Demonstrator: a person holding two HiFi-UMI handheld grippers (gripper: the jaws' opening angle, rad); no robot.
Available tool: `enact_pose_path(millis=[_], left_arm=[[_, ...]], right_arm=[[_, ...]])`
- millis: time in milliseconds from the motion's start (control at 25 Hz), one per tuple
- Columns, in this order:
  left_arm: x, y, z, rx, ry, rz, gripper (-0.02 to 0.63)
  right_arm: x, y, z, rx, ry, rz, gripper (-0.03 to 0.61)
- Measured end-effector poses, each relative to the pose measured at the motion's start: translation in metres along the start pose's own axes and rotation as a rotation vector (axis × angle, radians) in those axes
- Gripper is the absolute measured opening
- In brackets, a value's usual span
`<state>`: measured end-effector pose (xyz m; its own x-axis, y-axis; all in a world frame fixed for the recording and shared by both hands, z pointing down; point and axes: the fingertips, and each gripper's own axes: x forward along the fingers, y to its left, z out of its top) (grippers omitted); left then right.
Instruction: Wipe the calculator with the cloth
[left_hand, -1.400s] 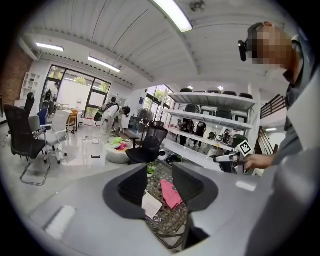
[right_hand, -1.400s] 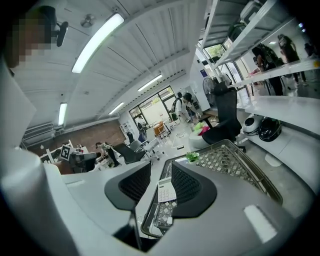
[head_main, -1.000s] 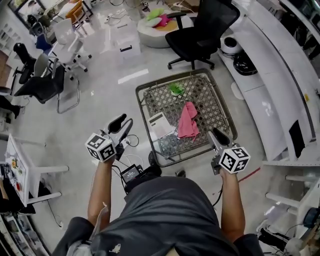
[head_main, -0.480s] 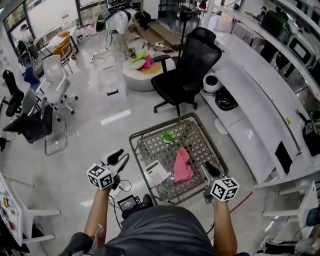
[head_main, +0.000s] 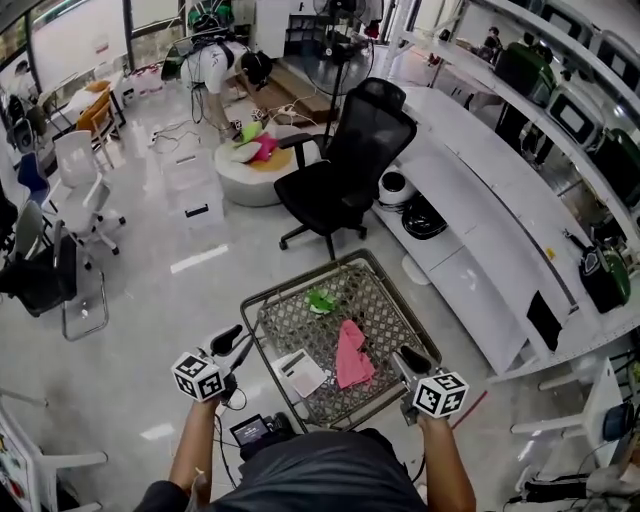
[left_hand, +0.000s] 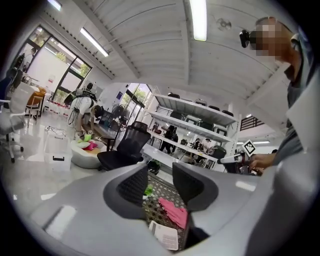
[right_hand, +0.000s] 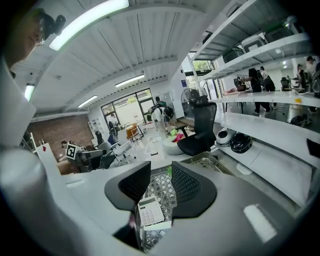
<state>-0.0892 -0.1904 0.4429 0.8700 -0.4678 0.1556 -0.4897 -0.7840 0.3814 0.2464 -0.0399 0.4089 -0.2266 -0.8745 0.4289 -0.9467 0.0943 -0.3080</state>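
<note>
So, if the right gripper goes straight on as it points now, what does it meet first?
Probably the white calculator on the mesh table, which shows just below the right gripper's open jaws; depth is unclear.

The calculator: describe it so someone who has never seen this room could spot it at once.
In front of the black office chair stands a low table with a lattice top. On its near left part lies the calculator, left of the pink cloth: the only flat white rectangle there.
</note>
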Motion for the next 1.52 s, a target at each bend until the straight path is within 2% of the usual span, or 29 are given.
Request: enact_pose_path(millis=[400,560,680,1000,1520], left_arm=[[-0.022,0.016,-0.020,-0.055,0.019,0.086,0.163],[-0.021,0.012,-0.006,-0.053,-0.011,0.151,0.163],[-0.020,0.008,-0.011,-0.065,-0.005,0.195,0.163],[-0.023,-0.002,-0.039,-0.116,0.028,0.272,0.163],[-0.043,-0.001,-0.095,-0.187,0.063,0.328,0.163]], right_arm=[[0.039,-0.001,-0.011,-0.010,0.071,0.058,0.112],[0.069,-0.019,-0.010,-0.012,0.099,0.101,0.112],[0.090,-0.035,-0.020,-0.009,0.137,0.121,0.112],[0.143,-0.069,-0.076,-0.005,0.292,0.141,0.114],[0.210,-0.079,-0.196,-0.008,0.527,0.156,0.147]])
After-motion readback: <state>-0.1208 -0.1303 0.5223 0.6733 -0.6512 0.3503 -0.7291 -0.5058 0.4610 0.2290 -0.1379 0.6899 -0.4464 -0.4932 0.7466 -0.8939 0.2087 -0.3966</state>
